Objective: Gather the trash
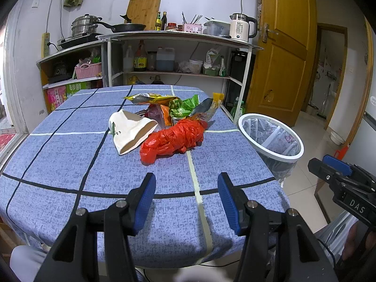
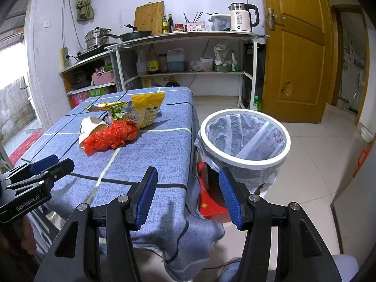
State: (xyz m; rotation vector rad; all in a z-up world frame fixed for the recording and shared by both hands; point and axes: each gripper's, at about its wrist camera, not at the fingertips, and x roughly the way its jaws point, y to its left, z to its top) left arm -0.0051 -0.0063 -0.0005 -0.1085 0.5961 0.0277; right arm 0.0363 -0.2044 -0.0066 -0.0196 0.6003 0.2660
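Note:
A heap of trash lies mid-table on the blue checked cloth (image 1: 70,155): a crumpled red plastic bag (image 1: 172,138) (image 2: 110,137), a white paper bag (image 1: 130,130) (image 2: 90,127) on its side, a green snack wrapper (image 1: 184,107) and yellow snack packets (image 1: 152,98) (image 2: 146,110). A white-rimmed bin (image 1: 270,138) (image 2: 244,138) lined with clear plastic stands on the floor off the table's right edge. My left gripper (image 1: 186,191) hovers open over the near table edge, short of the red bag. My right gripper (image 2: 188,188) is open over the table's corner beside the bin, nothing between its fingers.
Metal shelves (image 1: 178,37) with pots, bottles and a kettle (image 1: 240,27) line the back wall. A wooden door (image 1: 284,47) stands open on the right. A red box (image 2: 211,202) sits on the tiled floor under the table corner. A person's knees show below both grippers.

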